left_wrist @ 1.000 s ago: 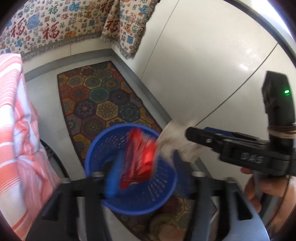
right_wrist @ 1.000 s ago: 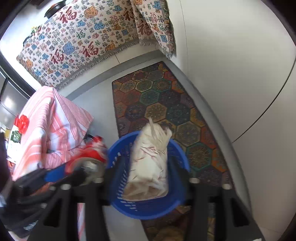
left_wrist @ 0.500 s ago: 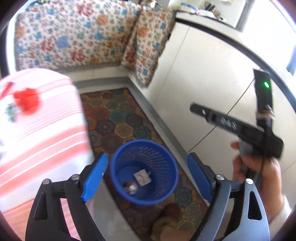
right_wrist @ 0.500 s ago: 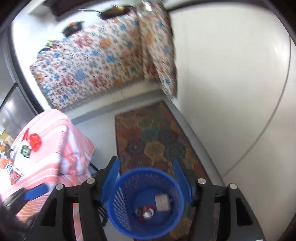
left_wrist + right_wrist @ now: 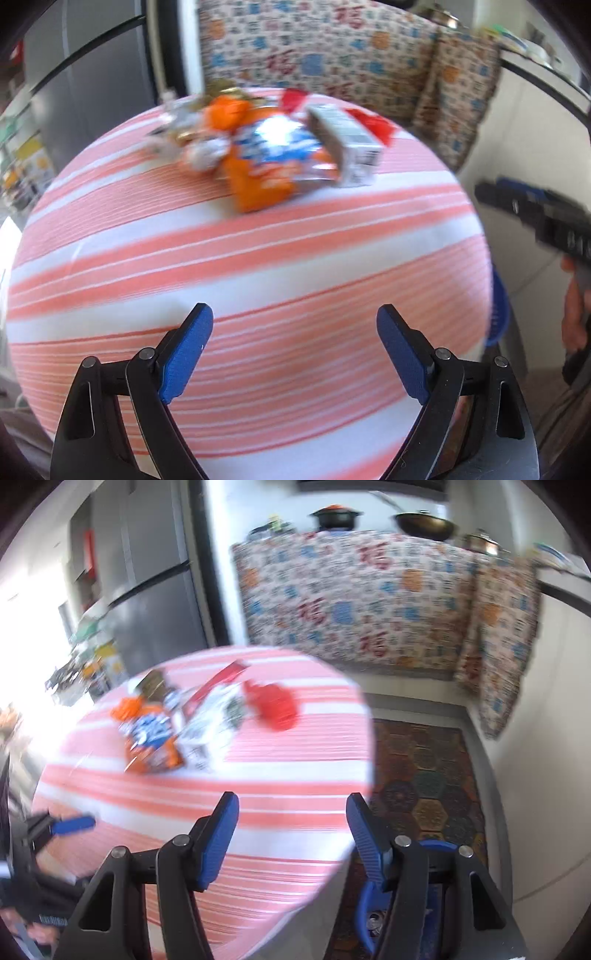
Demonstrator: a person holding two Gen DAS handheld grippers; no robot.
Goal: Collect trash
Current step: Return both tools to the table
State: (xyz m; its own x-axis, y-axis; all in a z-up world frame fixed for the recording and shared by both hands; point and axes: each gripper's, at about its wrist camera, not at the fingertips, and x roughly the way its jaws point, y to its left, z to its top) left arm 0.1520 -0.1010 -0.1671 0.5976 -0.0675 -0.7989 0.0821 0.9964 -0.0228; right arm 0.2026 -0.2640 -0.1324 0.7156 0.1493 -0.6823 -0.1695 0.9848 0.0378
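Observation:
Trash lies at the far side of a round table with a pink-striped cloth (image 5: 258, 266): an orange and blue snack bag (image 5: 273, 162), a white carton (image 5: 345, 142), red wrappers (image 5: 373, 123) and foil wrappers (image 5: 192, 144). The right wrist view shows the snack bag (image 5: 151, 738), the carton (image 5: 210, 727) and a red wrapper (image 5: 275, 705). My left gripper (image 5: 293, 350) is open and empty above the near part of the table. My right gripper (image 5: 291, 834) is open and empty above the table's right edge. The blue basket (image 5: 369, 897) stands on the floor below it, mostly hidden.
A patterned rug (image 5: 424, 775) lies on the floor right of the table. A counter draped in patterned cloth (image 5: 351, 590) runs along the back with pots on it. A grey fridge (image 5: 147, 590) stands at back left. White cabinets (image 5: 546, 738) line the right.
Both grippers let their trash fall into the blue basket, then swung up and left from the basket to the table. Both are now open and empty.

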